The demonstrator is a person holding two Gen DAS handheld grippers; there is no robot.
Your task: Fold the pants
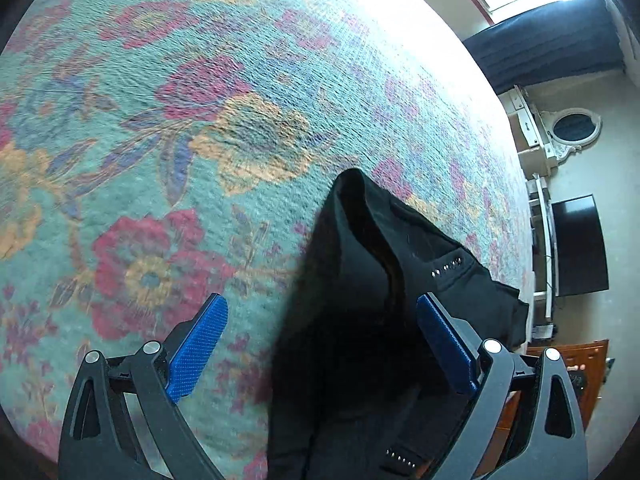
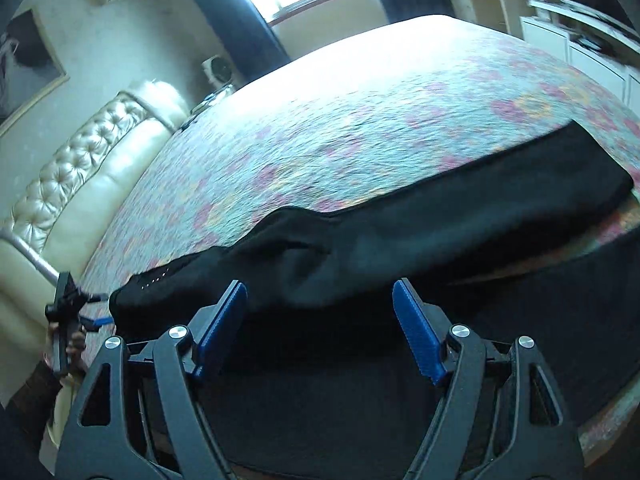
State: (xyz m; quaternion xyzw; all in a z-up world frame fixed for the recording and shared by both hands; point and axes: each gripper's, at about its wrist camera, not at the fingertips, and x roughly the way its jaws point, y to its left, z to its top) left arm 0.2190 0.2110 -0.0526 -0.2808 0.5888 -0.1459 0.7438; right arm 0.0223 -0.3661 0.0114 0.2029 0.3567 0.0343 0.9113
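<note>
Pants (image 2: 400, 216), black, doubled lengthwise on bedspread (image 2: 360, 100)

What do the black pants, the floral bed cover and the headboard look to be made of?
Pants: soft, matte black fabric, probably a knit; they slump in thick rounded folds, with a row of small metal studs. Bed cover: woven or quilted textile, going by its ribbed, nubby texture and flat printed flowers. Headboard: glossy cream leather or a look-alike, button-tufted, with shiny highlights.
</note>
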